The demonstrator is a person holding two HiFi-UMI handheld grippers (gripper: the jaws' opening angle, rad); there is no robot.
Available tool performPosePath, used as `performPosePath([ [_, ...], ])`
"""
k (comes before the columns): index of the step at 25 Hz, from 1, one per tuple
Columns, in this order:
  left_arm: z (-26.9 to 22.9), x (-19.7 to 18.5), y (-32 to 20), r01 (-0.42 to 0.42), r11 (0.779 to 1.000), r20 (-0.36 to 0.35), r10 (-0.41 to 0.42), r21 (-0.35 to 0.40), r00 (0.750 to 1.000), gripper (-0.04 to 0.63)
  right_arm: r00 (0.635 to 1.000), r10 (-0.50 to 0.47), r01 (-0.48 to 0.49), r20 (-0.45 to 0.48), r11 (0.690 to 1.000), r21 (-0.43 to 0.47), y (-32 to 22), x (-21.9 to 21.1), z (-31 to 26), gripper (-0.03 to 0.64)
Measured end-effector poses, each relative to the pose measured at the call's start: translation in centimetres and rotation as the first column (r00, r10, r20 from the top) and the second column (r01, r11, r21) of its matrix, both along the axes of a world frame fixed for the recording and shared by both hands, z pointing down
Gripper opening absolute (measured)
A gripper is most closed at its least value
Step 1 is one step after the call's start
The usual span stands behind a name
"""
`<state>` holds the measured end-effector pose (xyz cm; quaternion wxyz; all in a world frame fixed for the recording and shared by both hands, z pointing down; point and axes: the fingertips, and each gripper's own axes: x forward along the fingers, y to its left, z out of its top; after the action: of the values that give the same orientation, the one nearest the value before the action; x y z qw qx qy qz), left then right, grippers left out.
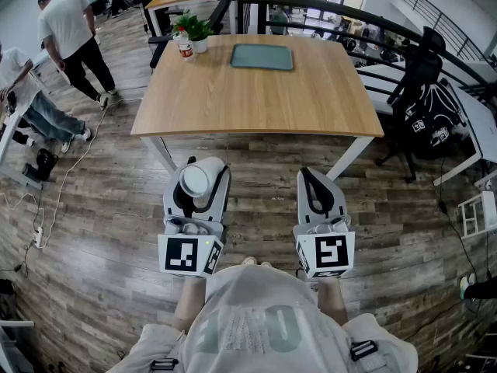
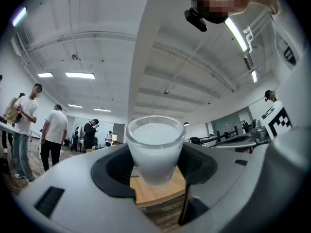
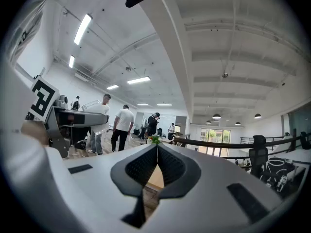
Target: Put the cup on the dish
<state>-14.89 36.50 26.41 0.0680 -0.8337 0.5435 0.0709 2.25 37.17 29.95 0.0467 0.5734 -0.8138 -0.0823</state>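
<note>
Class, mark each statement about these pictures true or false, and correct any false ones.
1. The left hand-held gripper holds the cup. True.
2. The cup stands on the dish. False: the cup is between the left gripper's jaws, short of the table; the dish lies toward the table's far side.
3. The right hand-held gripper is shut with nothing in it. True.
4. The potted plant stands on the dish. False: it stands on the table near the far left corner, apart from the dish.
</note>
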Motion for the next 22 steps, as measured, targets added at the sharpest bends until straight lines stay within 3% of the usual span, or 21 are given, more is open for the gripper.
performPosePath([
  [14,-0.4,0.5,1.1,0.057,0.998,0.002,-0.057,0.006,0.998,0.258,1.000,-0.017,0.017,-0.026,1.000,-0.011,0.4,1.3,0.8,0.020],
  [18,-0.3,0.7,1.7,0.062,0.998,-0.042,-0.062,0.019,0.997,0.258,0.999,-0.051,0.051,-0.003,0.998,0.019,1.4,2.6,1.8,0.021],
  [22,-0.1,1.0,1.6,0.085,0.996,-0.054,-0.084,0.017,0.995,0.258,0.998,-0.054,0.054,0.023,0.998,-0.030,2.0,4.4,3.8,0.021],
])
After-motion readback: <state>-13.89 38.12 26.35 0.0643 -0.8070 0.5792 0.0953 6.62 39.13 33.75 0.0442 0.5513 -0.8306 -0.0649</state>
